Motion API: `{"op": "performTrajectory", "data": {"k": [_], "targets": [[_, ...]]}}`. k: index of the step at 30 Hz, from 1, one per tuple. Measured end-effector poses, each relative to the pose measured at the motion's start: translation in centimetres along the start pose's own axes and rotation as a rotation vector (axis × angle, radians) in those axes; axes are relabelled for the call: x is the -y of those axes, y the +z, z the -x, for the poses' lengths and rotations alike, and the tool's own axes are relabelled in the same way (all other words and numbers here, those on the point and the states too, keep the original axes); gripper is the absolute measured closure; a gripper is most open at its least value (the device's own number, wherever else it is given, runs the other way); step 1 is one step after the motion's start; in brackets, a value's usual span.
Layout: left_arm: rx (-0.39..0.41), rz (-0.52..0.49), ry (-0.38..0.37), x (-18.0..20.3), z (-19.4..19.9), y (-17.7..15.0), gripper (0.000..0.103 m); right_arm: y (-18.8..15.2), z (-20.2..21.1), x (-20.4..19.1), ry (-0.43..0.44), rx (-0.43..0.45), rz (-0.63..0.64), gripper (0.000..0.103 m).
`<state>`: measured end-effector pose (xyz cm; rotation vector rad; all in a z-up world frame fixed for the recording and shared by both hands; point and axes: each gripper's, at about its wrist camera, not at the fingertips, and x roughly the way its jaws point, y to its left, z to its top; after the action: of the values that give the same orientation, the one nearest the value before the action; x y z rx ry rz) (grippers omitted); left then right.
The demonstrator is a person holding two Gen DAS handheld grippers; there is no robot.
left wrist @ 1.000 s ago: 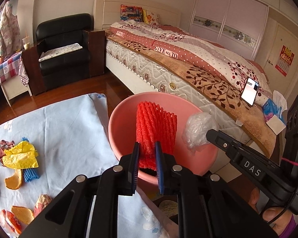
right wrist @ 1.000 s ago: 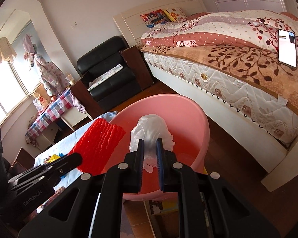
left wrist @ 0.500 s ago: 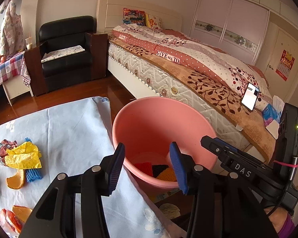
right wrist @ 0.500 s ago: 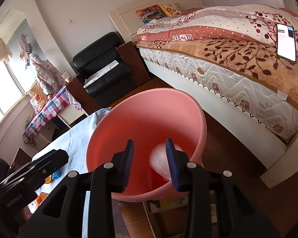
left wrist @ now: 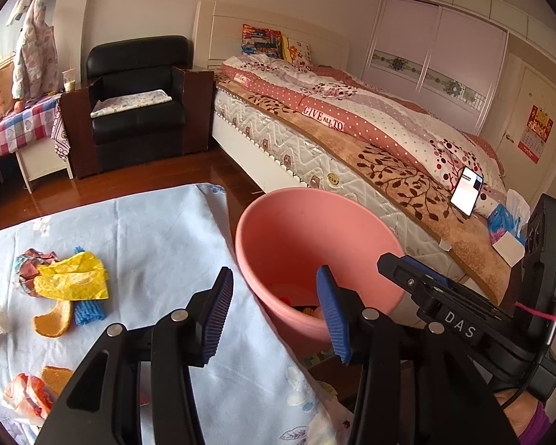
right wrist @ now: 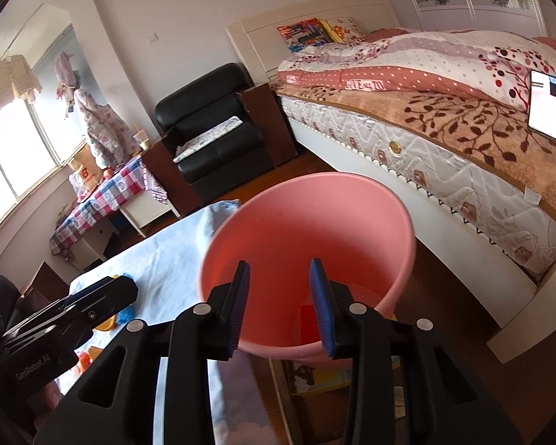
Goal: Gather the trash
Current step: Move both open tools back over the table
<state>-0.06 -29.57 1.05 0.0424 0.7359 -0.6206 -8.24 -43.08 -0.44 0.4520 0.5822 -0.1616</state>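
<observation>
Hovering empty, jaws apart, left gripper [left wrist: 274,311] and right gripper [right wrist: 280,306] at pink bucket [left wrist: 278,222] lower centre, risking tipping it off-edge.

Table under pale blue cloth [left wrist: 155,237], yellow wrapper [left wrist: 72,278], orange peel [left wrist: 53,319], blue netting [left wrist: 89,311]

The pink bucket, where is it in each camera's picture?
Left wrist view: the pink bucket sits centre-right, beside the blue tablecloth's edge.
Right wrist view: the pink bucket fills the centre, just beyond the pads.
Shared landmark: the lit phone on the bed.
</observation>
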Motion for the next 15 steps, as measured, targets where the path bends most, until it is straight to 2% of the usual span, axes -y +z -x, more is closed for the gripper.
{"op": "performTrajectory", "data": {"k": [10,15], "targets": [[0.049,0.042,0.046,-4.1,4.9,-1.4,0.057,-1.5,1.3,-4.4,0.067,-0.017,0.067,0.069],[0.075,0.031,0.077,-6.7,7.9,-2.1,0.056,-2.3,1.4,-6.5,0.113,-0.049,0.082,0.069]]}}
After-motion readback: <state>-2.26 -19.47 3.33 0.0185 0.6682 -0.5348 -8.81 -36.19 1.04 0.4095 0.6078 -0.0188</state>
